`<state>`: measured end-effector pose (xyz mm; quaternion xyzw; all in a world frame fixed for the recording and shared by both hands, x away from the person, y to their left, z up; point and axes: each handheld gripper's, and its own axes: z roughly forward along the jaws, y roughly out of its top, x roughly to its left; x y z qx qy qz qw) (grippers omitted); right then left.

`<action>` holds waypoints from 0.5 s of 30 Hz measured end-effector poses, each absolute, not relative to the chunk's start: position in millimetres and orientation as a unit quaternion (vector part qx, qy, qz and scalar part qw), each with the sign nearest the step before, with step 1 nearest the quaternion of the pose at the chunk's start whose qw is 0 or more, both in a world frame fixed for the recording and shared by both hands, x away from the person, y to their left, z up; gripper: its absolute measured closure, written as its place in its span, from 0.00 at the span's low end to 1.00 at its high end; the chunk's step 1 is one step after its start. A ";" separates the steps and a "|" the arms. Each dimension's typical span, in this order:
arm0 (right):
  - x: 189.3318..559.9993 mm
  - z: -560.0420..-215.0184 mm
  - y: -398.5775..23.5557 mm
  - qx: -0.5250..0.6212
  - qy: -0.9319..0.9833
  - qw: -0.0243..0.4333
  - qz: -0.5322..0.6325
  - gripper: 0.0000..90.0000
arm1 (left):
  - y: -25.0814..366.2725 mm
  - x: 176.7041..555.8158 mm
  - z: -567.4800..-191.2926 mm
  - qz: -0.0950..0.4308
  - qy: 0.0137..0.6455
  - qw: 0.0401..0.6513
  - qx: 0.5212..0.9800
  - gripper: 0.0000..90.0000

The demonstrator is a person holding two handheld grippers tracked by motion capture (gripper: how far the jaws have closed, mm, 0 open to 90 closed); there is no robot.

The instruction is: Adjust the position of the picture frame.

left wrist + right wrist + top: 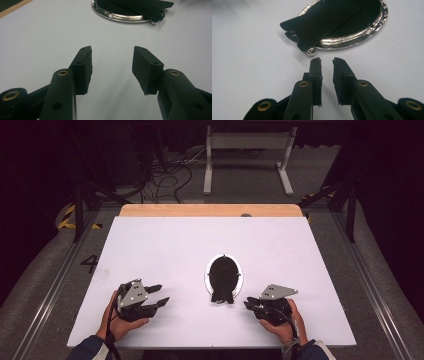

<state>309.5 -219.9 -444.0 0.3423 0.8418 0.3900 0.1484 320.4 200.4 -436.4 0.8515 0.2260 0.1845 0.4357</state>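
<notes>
A: Going left to right, where do I stand?

B: Your left gripper (159, 296) hangs wide and empty over the white desk (160, 245). In the middle, the oval silver-rimmed picture frame (223, 276) lies face-down with its black stand folded flat. Your right gripper (248, 303) is narrowly parted, holding nothing, just beside it. By my judgement both have let go; little seems left.

A: What does the right gripper view add?

B: A small silver ball foot (311, 52) and the rim's hammered texture.
</notes>
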 end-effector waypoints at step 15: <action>318.1 -448.3 -219.1 0.337 0.855 0.134 0.371 0.67 | 226.1 304.7 -444.8 0.162 0.285 0.429 0.842 0.13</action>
